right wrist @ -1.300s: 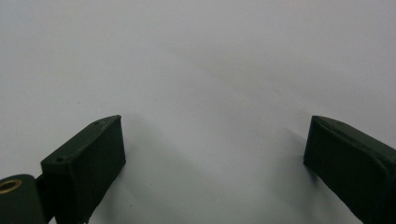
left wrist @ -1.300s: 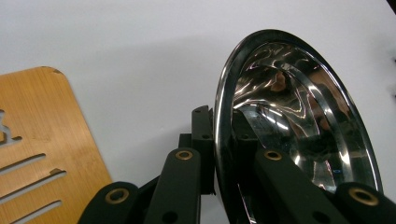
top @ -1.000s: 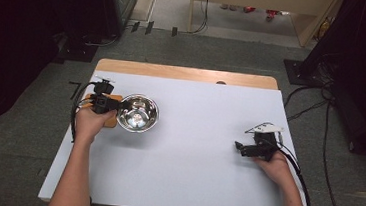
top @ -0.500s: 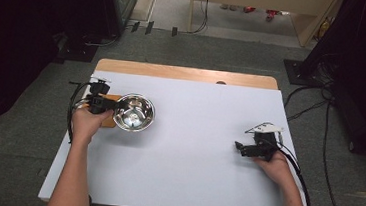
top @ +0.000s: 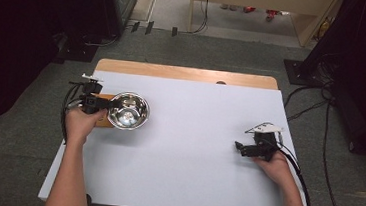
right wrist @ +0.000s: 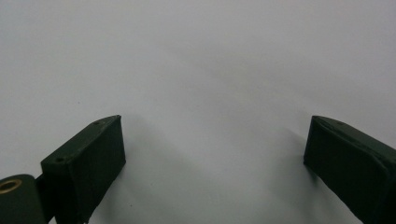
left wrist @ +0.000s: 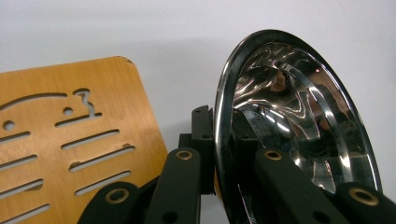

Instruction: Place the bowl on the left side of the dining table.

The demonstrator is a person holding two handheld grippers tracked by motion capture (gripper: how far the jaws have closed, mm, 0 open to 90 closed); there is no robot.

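Left gripper point(top: 101, 104) clamped on the rim of a steel bowl point(top: 129, 111); right gripper point(top: 240, 148) idle with its jaws wide apart.

At the table's point(top: 193, 134) left, the bowl sits partly over a slotted wooden board point(left wrist: 70, 135), its rim pinched between the left jaws. Well apart to the right, the other gripper rests low over bare white surface, nothing between its jaws.

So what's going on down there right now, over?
Left gripper shut on steel bowl rim. Right gripper open, idle. Wooden board beside bowl.
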